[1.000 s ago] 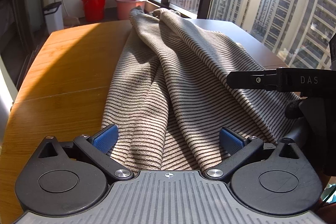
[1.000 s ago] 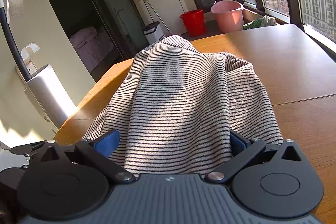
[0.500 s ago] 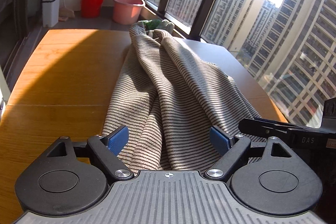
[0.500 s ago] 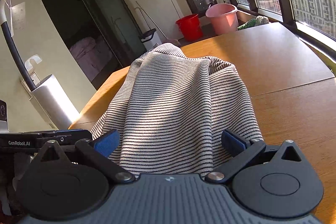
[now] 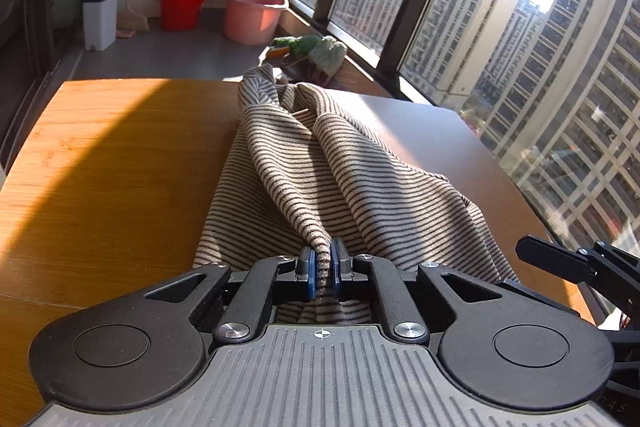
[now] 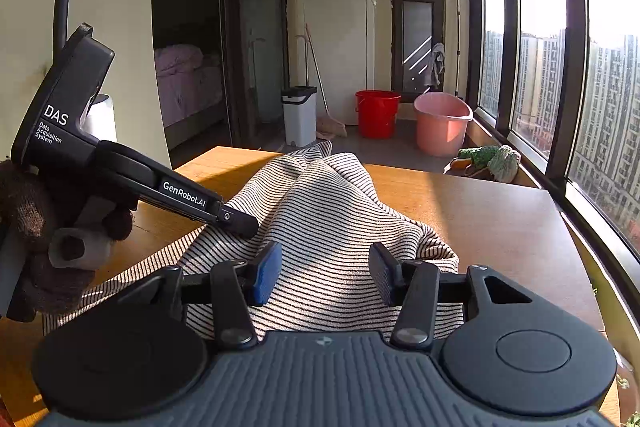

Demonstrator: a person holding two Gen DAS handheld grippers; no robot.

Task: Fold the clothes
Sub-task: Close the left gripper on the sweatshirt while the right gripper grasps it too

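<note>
In the left wrist view, the table (image 5: 100,163) fills the left side of the frame, half in sun and half in shadow. In the middle lies the garment (image 5: 328,179), a striped cloth, bunched in long ridges from the far edge of the table down to the camera. At the bottom centre the left gripper (image 5: 323,269) is closed tight on a fold of the near hem, and the cloth rises in a ridge from the pads. At the right edge a part of the right gripper (image 5: 560,263) shows.

In the right wrist view, the left gripper (image 6: 240,223) comes in from the left and touches the cloth. The garment (image 6: 332,211) is in the centre of the frame, crumpled on the table (image 6: 492,219). The right gripper (image 6: 324,273) at the bottom centre has its jaws half apart with the hem between them, and it does not pinch yet.

I judge the task is at its very start: no fold is made and the cloth is not spread flat. Only one corner is taken; the second grasp, the spreading and all folds are left.
</note>
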